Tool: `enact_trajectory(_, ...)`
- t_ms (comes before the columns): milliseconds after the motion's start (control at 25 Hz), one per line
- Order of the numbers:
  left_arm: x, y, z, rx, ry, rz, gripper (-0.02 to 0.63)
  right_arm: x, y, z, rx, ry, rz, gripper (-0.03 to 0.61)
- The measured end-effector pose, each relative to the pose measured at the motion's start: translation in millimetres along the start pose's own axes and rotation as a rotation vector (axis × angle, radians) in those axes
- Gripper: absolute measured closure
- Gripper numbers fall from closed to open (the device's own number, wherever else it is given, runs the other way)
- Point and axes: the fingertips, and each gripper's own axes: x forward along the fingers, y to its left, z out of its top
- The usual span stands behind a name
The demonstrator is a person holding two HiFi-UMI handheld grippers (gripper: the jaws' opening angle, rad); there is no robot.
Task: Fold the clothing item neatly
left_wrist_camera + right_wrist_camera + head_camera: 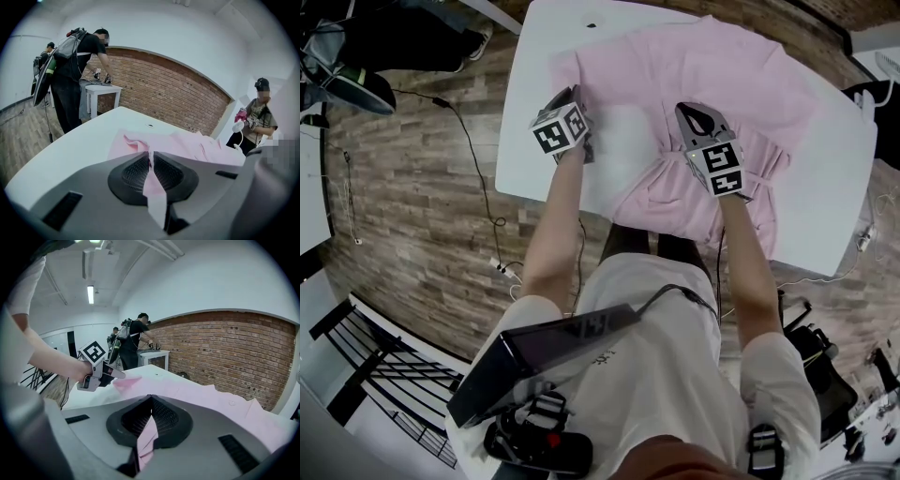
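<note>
Pinching the pink garment (722, 75) at two places, both tools are clamped on cloth. The garment lies spread and rumpled across the white desk (525, 155), reaching toward the far edge, while its near part bunches up and hangs over the desk's near edge in front of the person. The left tool (574, 92) sits at the garment's left border, over the desk. In the left gripper view its jaws are drawn close on a thin fold of pink fabric, and a strip of it runs down between the ribbed pads (136, 171) toward the camera. The right tool (684, 108) is over the middle of the garment, well apart from the left one. In the right gripper view its jaws are pressed together, with a narrow fold of the same cloth caught between them and trailing down. That view also shows the left tool off to the left, its tip nipping a small peak of fabric just above the desk. Around the desk is a wooden floor (422, 216). Beyond it stands a brick wall (178, 89), where a person in dark clothes (75, 70) bends over a smaller desk (101, 91).
</note>
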Motion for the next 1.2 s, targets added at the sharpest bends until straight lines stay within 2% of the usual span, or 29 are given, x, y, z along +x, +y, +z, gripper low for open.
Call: enact_trajectory(1200, 6.9, -41.7, -9.3, 0.035, 0.003, -0.032, 0.580, -31.0, -19.8, -12.7, 0.013, -0.007, -0.026, 0.574)
